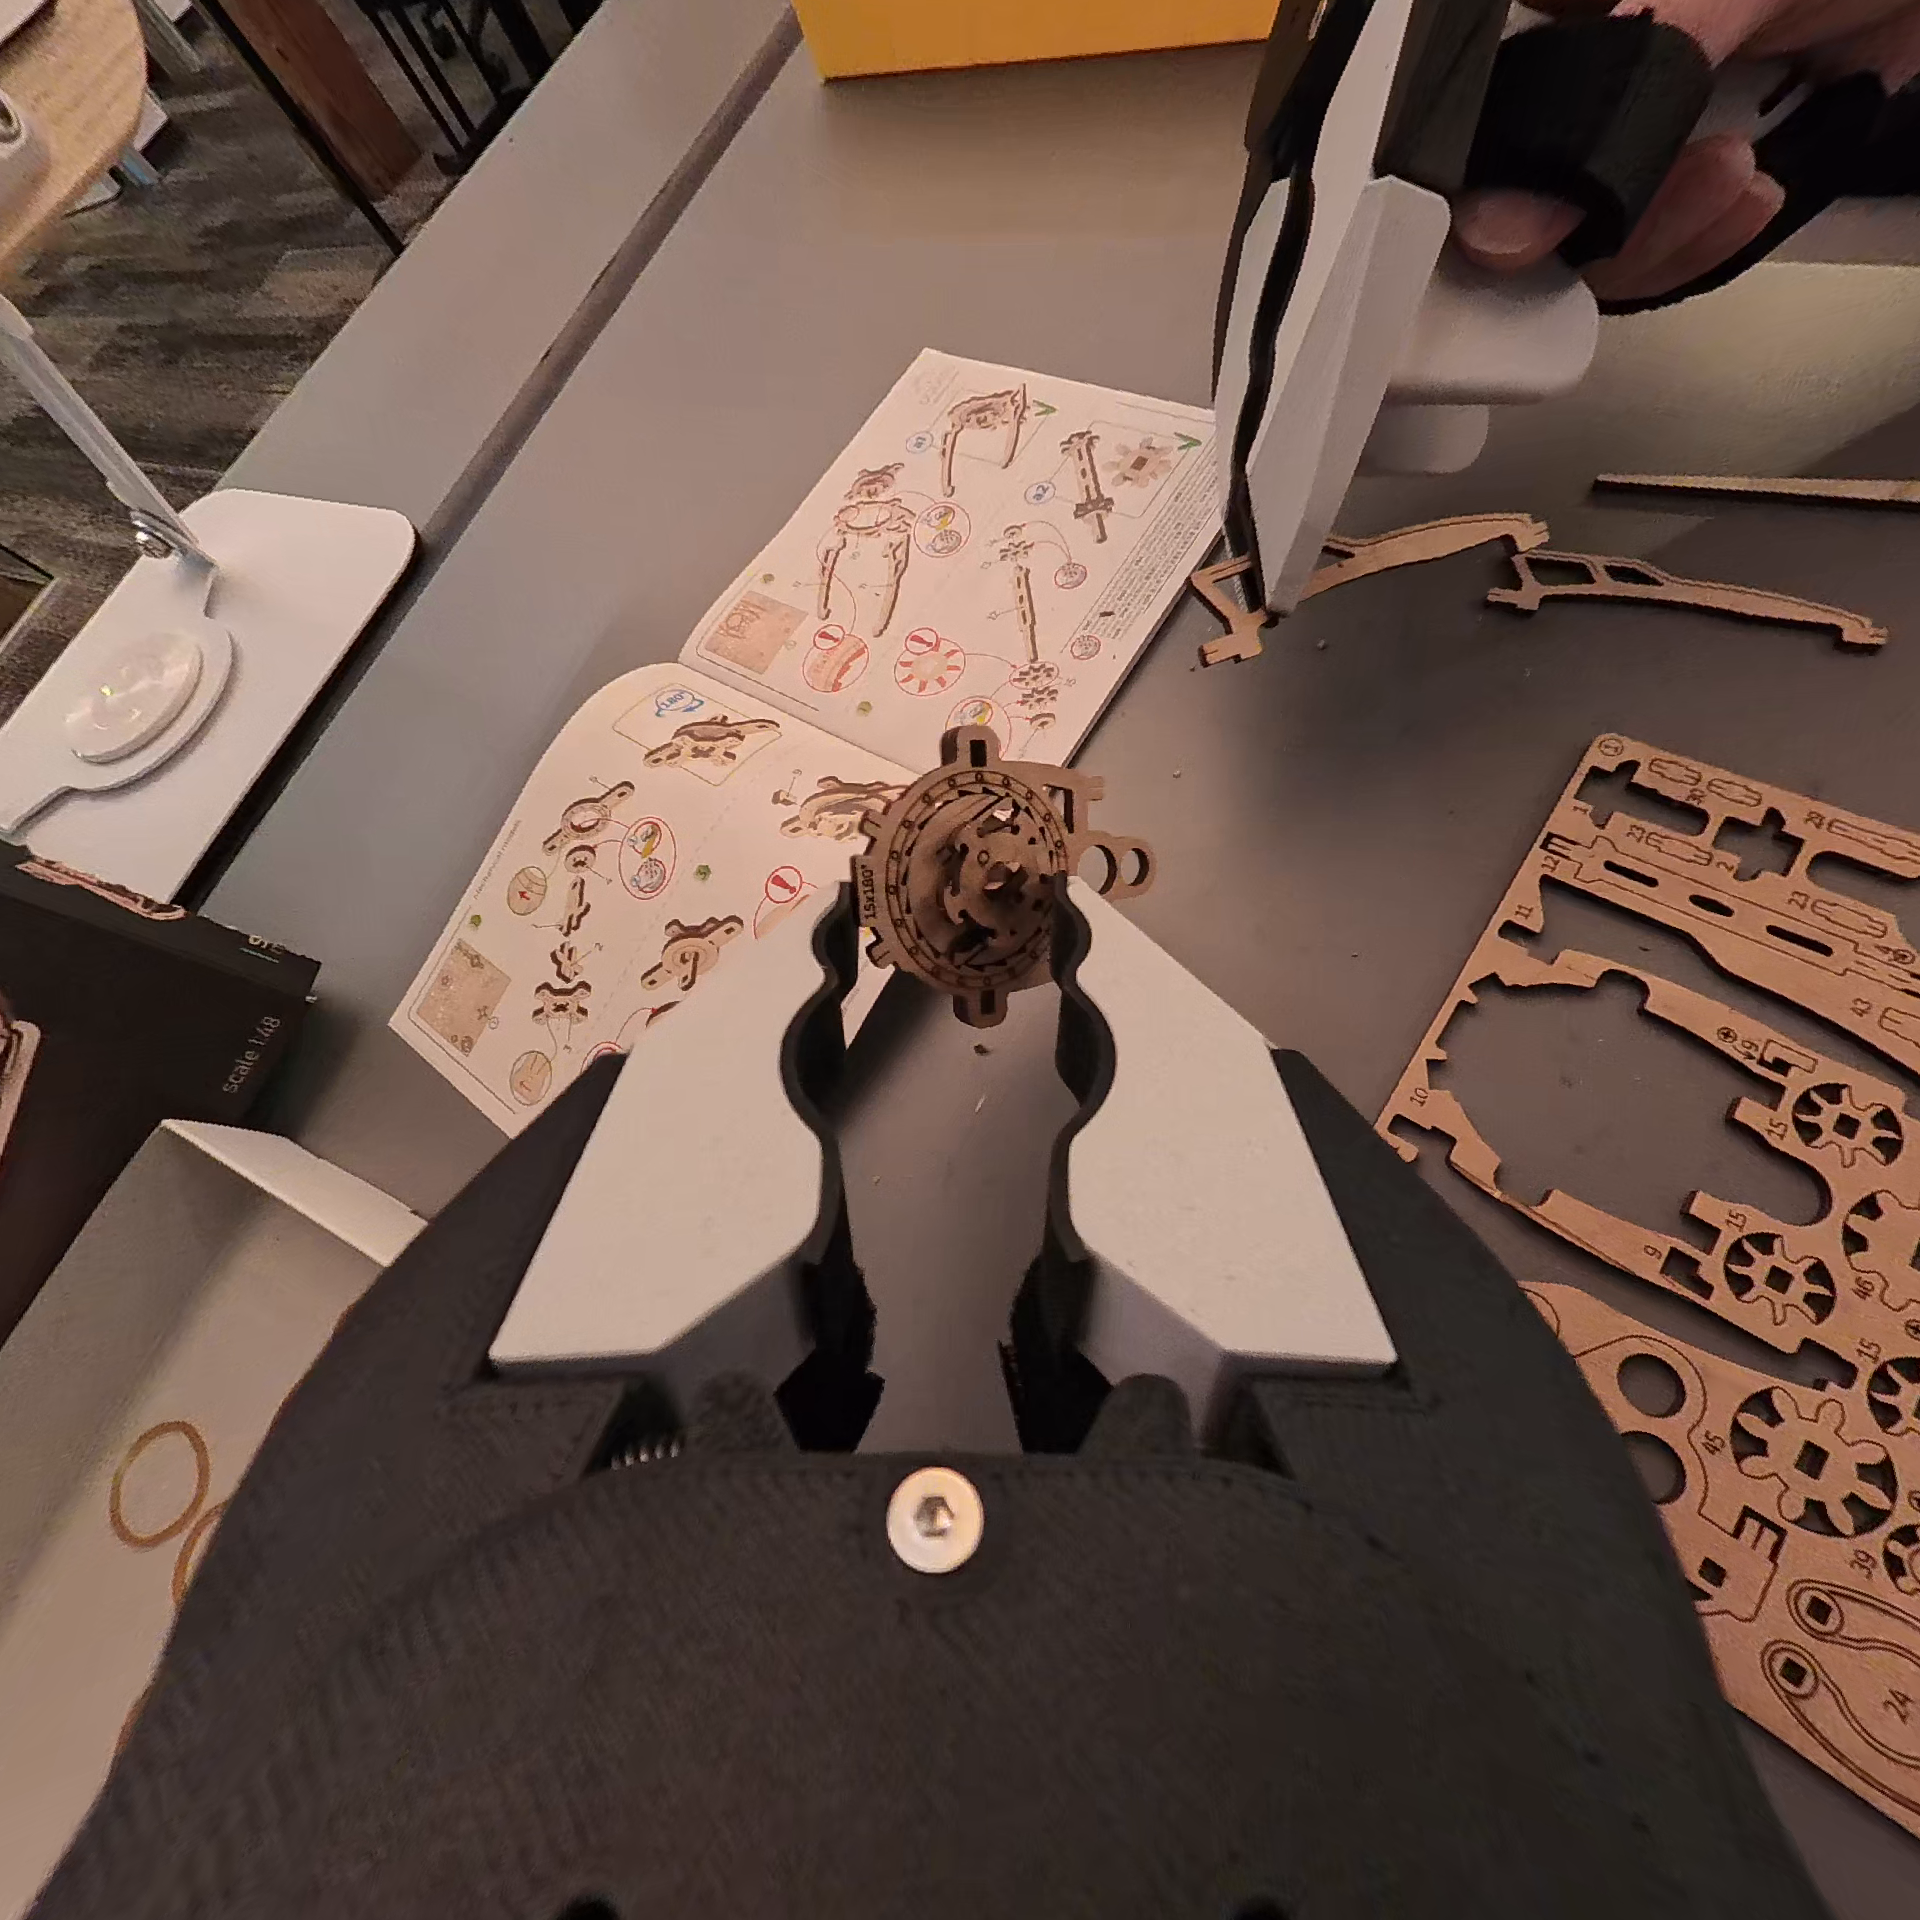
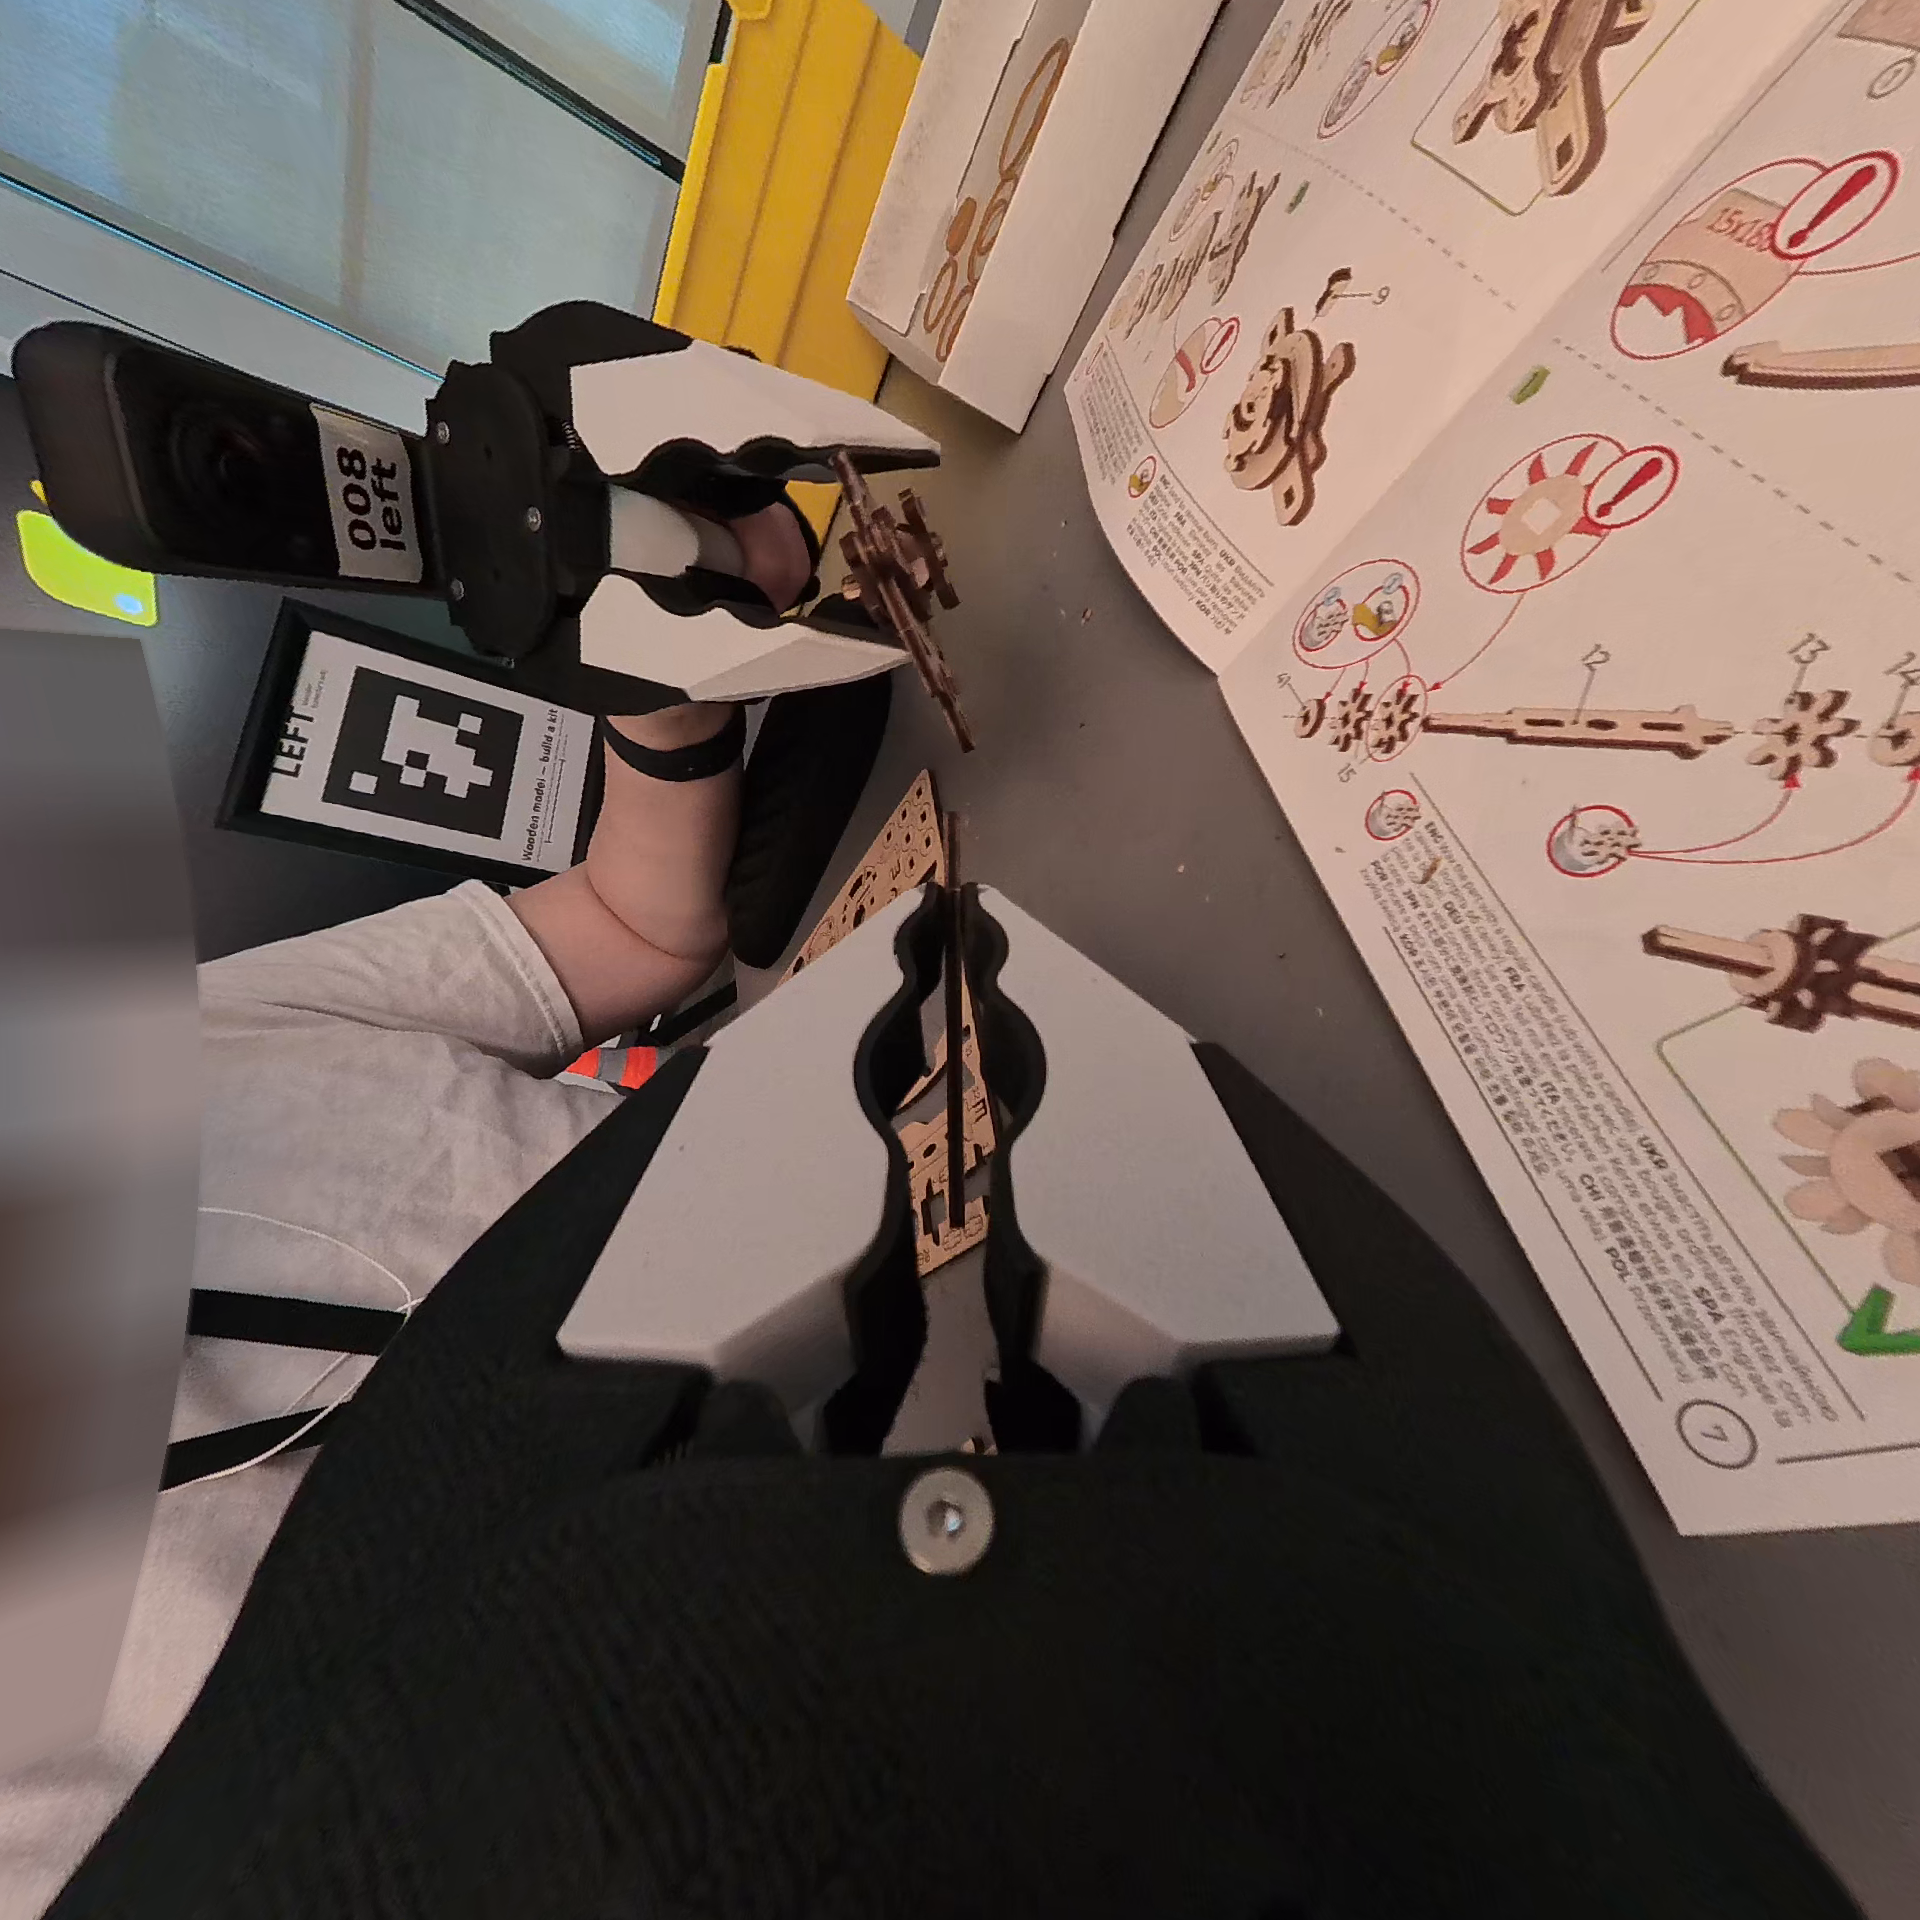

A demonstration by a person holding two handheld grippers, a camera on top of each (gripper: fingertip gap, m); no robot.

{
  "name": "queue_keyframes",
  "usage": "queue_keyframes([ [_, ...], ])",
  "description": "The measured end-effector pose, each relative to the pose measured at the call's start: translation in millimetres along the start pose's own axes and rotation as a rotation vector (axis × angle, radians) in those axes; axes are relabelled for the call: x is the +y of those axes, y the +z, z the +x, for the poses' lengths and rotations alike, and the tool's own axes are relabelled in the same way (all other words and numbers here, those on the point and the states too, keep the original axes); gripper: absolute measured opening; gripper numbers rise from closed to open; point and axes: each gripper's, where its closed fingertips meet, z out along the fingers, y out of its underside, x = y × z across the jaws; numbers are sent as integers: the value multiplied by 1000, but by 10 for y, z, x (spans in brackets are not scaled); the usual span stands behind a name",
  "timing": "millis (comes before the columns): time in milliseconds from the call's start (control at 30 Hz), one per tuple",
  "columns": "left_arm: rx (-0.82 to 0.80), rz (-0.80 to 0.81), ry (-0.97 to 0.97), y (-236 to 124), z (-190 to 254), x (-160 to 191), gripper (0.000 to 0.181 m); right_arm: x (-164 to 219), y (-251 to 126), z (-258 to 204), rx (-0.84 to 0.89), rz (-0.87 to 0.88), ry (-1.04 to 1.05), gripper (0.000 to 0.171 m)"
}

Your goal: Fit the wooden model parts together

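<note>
Your left claw (image 1: 961, 914) is closed on the round gear assembly (image 1: 977, 883), held just above the surface (image 1: 1299, 831). Keep it steady. Farther off, your right claw (image 1: 1262, 582) pinches a thin curved wooden strip (image 1: 1382, 556) edge-on; square it to the slot before pressing.

Grey table (image 1: 852, 249) with open instruction booklet (image 1: 831, 707), laser-cut wooden sheet (image 1: 1621, 1143), loose curved wooden strips (image 1: 1558, 582), white box (image 1: 208, 1299).
</note>
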Motion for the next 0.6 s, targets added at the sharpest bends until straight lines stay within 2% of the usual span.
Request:
queue_keyframes([
  [600, 38, 45, 45, -39, 68, -66, 35, -11, -13, 24, -2, 7, 5, 0],
])
